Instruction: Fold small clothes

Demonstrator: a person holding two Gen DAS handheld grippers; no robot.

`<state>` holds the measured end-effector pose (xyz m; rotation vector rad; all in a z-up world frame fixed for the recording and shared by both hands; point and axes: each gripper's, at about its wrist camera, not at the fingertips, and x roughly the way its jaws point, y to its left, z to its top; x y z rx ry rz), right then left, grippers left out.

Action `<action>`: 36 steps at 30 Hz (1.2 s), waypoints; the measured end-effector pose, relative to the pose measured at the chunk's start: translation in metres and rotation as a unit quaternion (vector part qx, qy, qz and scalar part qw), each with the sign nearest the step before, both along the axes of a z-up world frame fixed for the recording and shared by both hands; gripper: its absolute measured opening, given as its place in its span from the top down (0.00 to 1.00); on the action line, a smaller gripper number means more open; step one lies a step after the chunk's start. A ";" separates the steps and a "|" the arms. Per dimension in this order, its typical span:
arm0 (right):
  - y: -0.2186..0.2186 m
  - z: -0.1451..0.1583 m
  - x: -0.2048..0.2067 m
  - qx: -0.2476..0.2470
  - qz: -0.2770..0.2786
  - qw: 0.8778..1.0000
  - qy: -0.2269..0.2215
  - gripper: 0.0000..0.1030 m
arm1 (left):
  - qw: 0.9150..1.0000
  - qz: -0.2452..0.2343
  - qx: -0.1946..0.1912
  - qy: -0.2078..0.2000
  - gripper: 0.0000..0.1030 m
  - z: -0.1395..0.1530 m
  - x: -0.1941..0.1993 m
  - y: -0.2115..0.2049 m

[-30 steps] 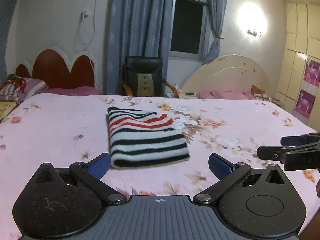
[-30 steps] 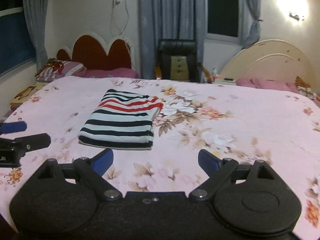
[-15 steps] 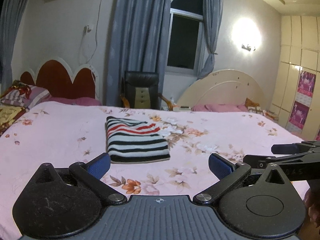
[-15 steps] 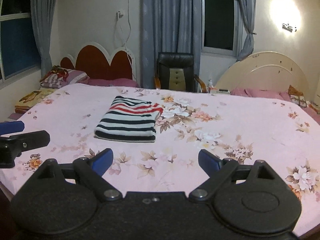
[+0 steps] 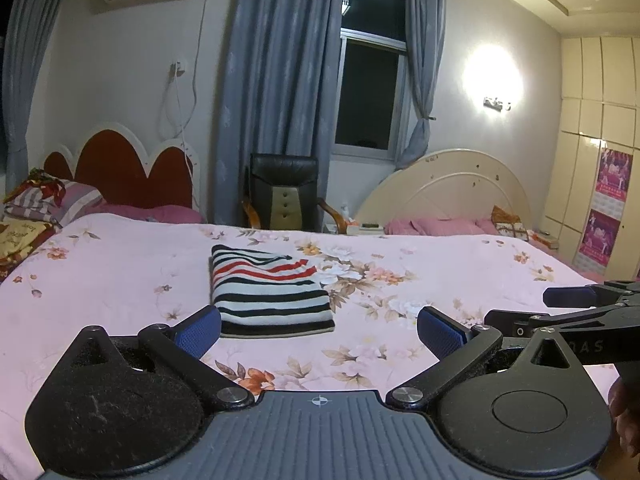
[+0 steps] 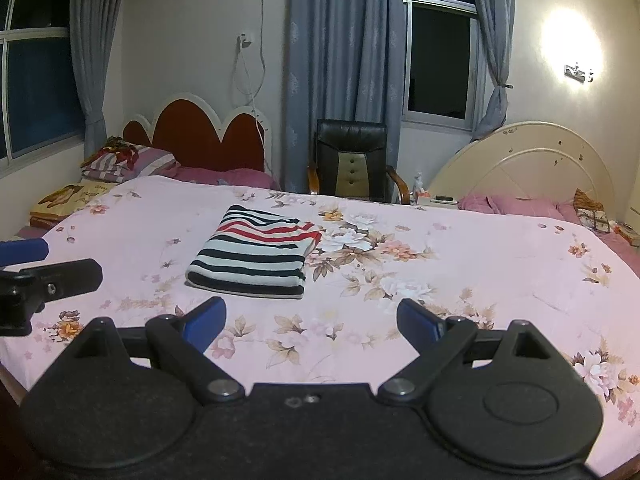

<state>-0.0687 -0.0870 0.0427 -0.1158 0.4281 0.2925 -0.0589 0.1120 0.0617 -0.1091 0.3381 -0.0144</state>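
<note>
A striped garment [image 5: 270, 290], black, white and red, lies folded into a neat rectangle on the pink floral bedspread [image 5: 420, 280]. In the right wrist view the same striped garment [image 6: 256, 252] sits left of centre on the bedspread [image 6: 460, 264]. My left gripper [image 5: 318, 330] is open and empty, well short of the garment near the bed's front edge. My right gripper [image 6: 310, 320] is open and empty too, held back from the garment. Each gripper shows at the edge of the other's view: the right gripper [image 5: 528, 306], the left gripper [image 6: 60, 262].
A black armchair [image 5: 284, 200] stands behind the bed under the curtains. Pillows [image 5: 48, 200] and a red headboard [image 5: 128, 168] are at the left, a cream headboard [image 5: 448, 188] and pink pillows [image 5: 436, 226] at the right. Wardrobe doors [image 5: 600, 152] line the right wall.
Both grippers have drawn back and up from the folded garment, which now looks smaller and farther away. The garment has stayed put, and both grippers remain open.
</note>
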 end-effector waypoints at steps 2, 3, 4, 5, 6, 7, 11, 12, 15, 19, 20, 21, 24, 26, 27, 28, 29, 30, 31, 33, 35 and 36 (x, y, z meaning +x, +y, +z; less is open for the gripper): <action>-0.001 -0.001 0.001 -0.001 0.000 1.000 0.001 0.11 | 1.000 0.000 0.000 0.000 0.00 0.000 0.000 -0.003; -0.003 -0.001 0.000 -0.001 -0.001 1.000 0.000 0.11 | 1.000 0.000 0.000 0.000 0.00 0.000 0.000 -0.003; -0.003 -0.001 0.001 -0.002 -0.001 1.000 0.001 0.11 | 1.000 0.000 0.001 0.001 0.00 0.000 0.000 -0.004; -0.003 -0.002 -0.001 -0.002 -0.001 1.000 0.001 0.11 | 1.000 0.000 0.001 0.001 0.00 0.000 0.002 -0.005; -0.004 -0.002 0.000 -0.002 0.000 1.000 0.002 0.11 | 1.000 0.000 0.001 0.002 0.00 0.000 0.001 -0.006; -0.005 -0.002 -0.001 -0.003 0.000 1.000 0.002 0.11 | 1.000 0.001 0.000 0.002 0.00 0.000 0.002 -0.007; -0.005 -0.003 0.000 -0.004 0.001 1.000 0.004 0.11 | 1.000 0.001 0.000 0.004 0.00 -0.001 0.005 -0.009; -0.005 -0.003 0.000 -0.004 0.000 1.000 0.004 0.11 | 1.000 0.001 0.000 0.004 0.00 -0.001 0.005 -0.009; -0.005 -0.003 0.000 -0.004 0.000 1.000 0.004 0.10 | 1.000 0.001 0.001 0.003 0.00 -0.001 0.006 -0.010; -0.005 -0.003 0.000 -0.004 0.000 1.000 0.004 0.10 | 1.000 0.002 0.001 0.002 0.00 -0.002 0.007 -0.012; -0.005 -0.003 0.000 -0.004 0.000 1.000 0.004 0.10 | 1.000 0.003 0.001 0.002 0.00 -0.002 0.007 -0.012; -0.006 -0.003 0.001 -0.005 0.000 1.000 0.004 0.10 | 1.000 0.003 0.001 0.002 0.00 -0.002 0.007 -0.012; -0.005 -0.003 0.001 -0.006 0.001 1.000 0.003 0.10 | 1.000 0.004 0.002 0.002 0.00 -0.002 0.008 -0.011; -0.006 -0.003 0.002 -0.005 0.002 1.000 0.003 0.10 | 1.000 0.005 0.004 0.003 0.00 -0.002 0.008 -0.011; -0.006 -0.003 0.002 -0.005 0.002 1.000 0.003 0.10 | 1.000 0.006 0.004 0.002 0.00 -0.002 0.007 -0.011; -0.006 -0.002 0.003 -0.005 0.002 1.000 0.003 0.10 | 1.000 0.006 0.004 0.002 0.00 -0.002 0.007 -0.010; -0.007 -0.002 0.003 -0.005 0.003 1.000 0.004 0.10 | 1.000 0.007 0.003 0.003 0.00 -0.002 0.007 -0.010; -0.007 -0.002 0.003 -0.006 0.004 1.000 0.004 0.10 | 1.000 0.007 0.003 0.002 0.00 -0.001 0.007 -0.010; -0.007 -0.002 0.003 -0.007 0.004 1.000 0.004 0.10 | 1.000 0.007 0.003 0.002 0.00 -0.001 0.007 -0.010; -0.007 -0.001 0.003 -0.009 0.005 1.000 0.003 0.10 | 1.000 0.007 0.003 0.002 0.00 -0.001 0.006 -0.010; -0.008 -0.001 0.003 -0.009 0.005 1.000 0.004 0.10 | 1.000 0.007 0.004 0.002 0.00 -0.001 0.006 -0.011; -0.007 -0.001 0.003 -0.009 0.005 1.000 0.003 0.10 | 1.000 0.007 0.004 0.002 0.00 -0.001 0.006 -0.011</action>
